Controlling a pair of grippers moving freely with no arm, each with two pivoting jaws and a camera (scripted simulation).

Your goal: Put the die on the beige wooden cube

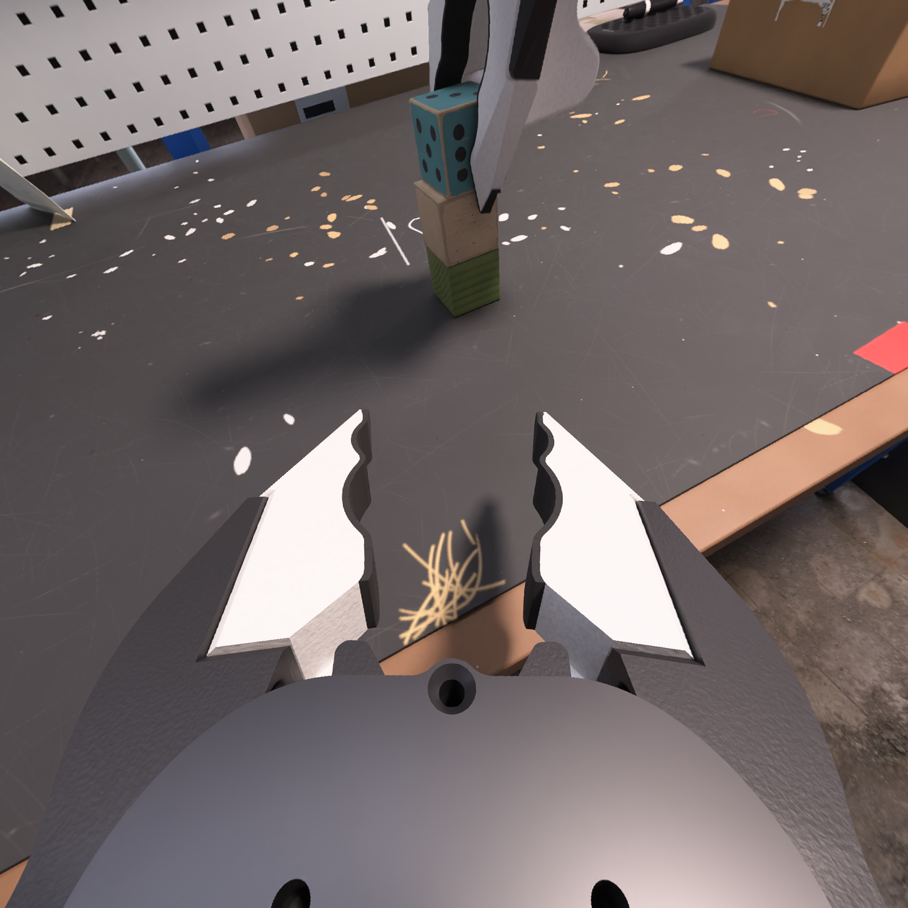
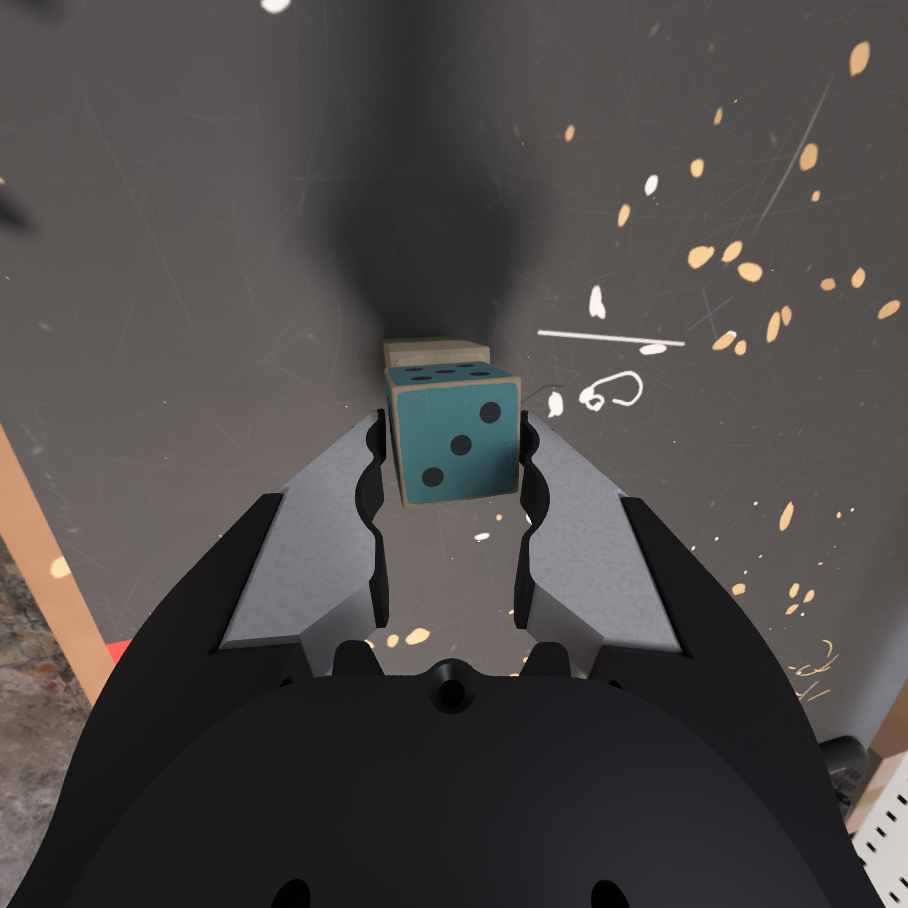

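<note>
The die (image 1: pixel 444 138) was seen stacked on the beige cube (image 1: pixel 459 227), itself set on a green block (image 1: pixel 467 282) on the table (image 1: pixel 638 344). It was flanked by the right gripper (image 2: pixel 451 422); contact could not be told. The left gripper (image 1: pixel 452 417) was held spread, empty.

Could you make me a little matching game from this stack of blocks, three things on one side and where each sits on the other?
Things
1. die
2. beige wooden cube
3. green block

Places
A. bottom of the stack, resting on the dark table
B. top of the stack, between the fingers of the right gripper
C. middle of the stack

Pairs: 1-B, 2-C, 3-A

The left gripper is not part of the game: it hangs open over the table's near edge, away from the stack.
</note>
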